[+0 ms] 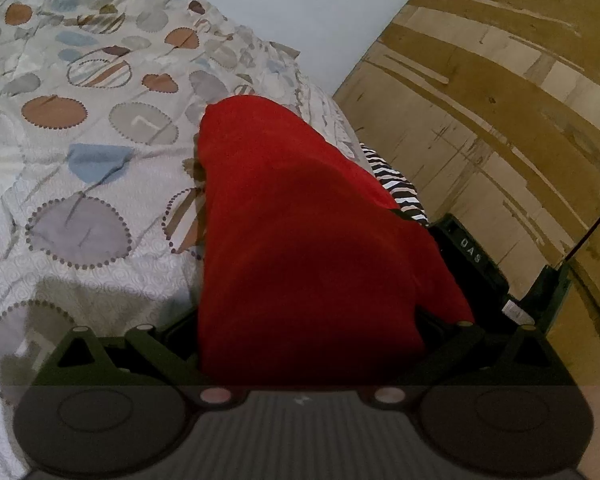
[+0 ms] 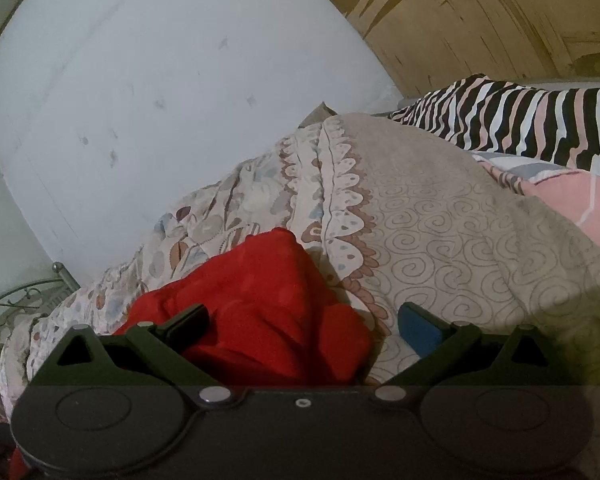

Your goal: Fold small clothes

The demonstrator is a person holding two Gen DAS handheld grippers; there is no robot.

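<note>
A red garment (image 1: 300, 232) of soft, matt, fleece-like cloth is seen against a quilted bedspread (image 1: 100, 184), its cotton-like surface stitched in swirls and printed with dotted circles. The left gripper (image 1: 308, 332) and right gripper (image 2: 304, 324) are made of matt black plastic with small metal pins; a blue rubbery pad (image 2: 418, 330) is shown on one right finger. A zebra-striped cloth (image 2: 520, 120) looks smooth. The wall panel (image 1: 500, 100) appears as worn, scuffed wood, the pale wall (image 2: 160, 100) as matt paint.
</note>
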